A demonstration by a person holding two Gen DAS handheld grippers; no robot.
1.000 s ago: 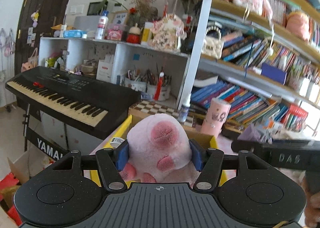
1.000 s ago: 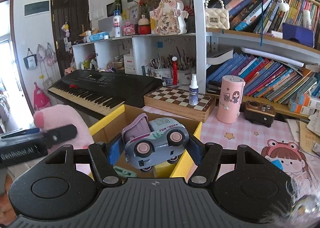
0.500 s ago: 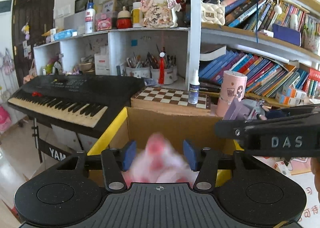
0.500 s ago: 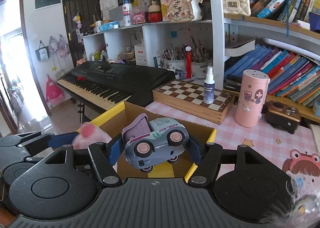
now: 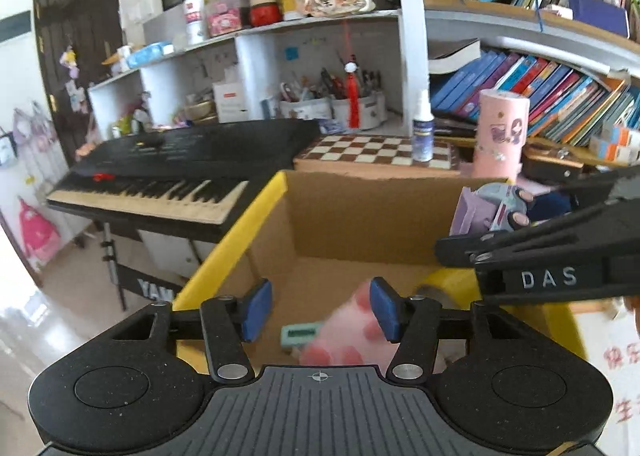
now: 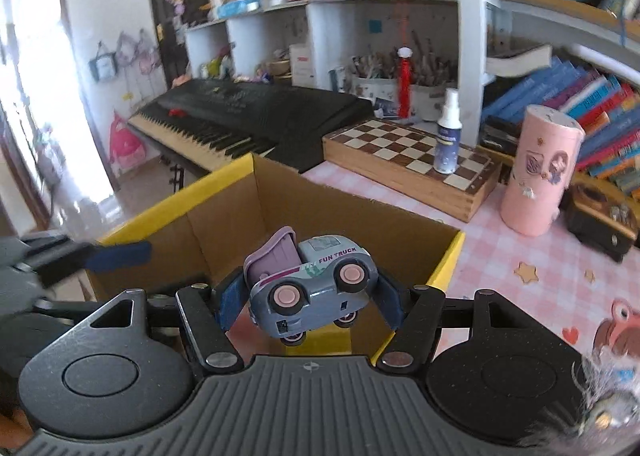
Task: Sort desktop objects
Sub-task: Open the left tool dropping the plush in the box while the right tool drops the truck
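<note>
Now mid-drop over the yellow-rimmed brown cardboard box (image 5: 360,224). Left gripper (image 5: 320,310) released, jaws just opened wider, with nothing pressed between the blue pads; soft pink plush toy with darker pink spots (image 5: 352,336) blurred, below and just ahead of the fingertips, inside the box, close to the right-hand pad but seemingly free of it. Beside it, towards the left pad, a small mint-green rectangular gadget (image 5: 300,334) on the box floor. Right gripper (image 6: 308,296) clenched on the grey-blue toy truck with pink wheels and lilac tipper (image 6: 312,280), held tilted above the near box edge. Next, probably: carry the truck forward past the rim, lower it, then let go clear of the plush.
</note>
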